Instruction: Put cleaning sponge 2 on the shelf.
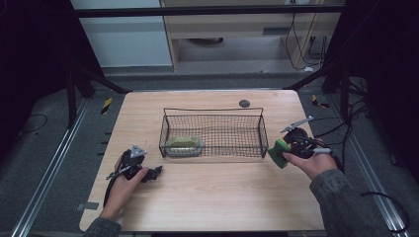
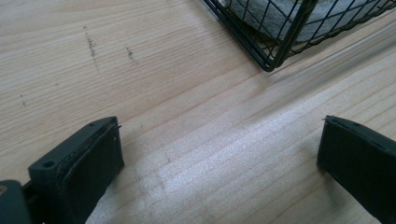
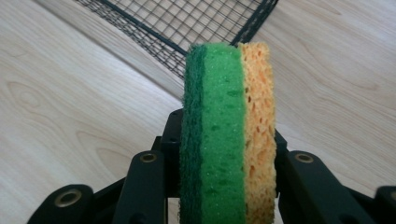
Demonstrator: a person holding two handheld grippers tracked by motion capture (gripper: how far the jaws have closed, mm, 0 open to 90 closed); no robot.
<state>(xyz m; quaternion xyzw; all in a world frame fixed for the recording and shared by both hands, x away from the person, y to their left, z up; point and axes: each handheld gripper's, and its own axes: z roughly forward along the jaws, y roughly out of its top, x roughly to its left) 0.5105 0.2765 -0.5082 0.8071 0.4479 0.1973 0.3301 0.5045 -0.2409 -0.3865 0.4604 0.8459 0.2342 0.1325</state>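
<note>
Right gripper view: sponge [image 3: 227,135] between claw [image 3: 227,154]

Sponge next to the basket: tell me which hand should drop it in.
Right. The right gripper is shut on the green and yellow sponge, beside the wire basket's right end. The left gripper rests open on the table, nothing between its fingers.

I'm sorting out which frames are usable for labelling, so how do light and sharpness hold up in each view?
High view: table evenly lit, surroundings dark, picture soft. Left gripper view: pale sheen on the wood between the open jaws, the basket corner slightly blurred. Right gripper view: the sponge is sharp and bright, the mesh behind it soft.
</note>
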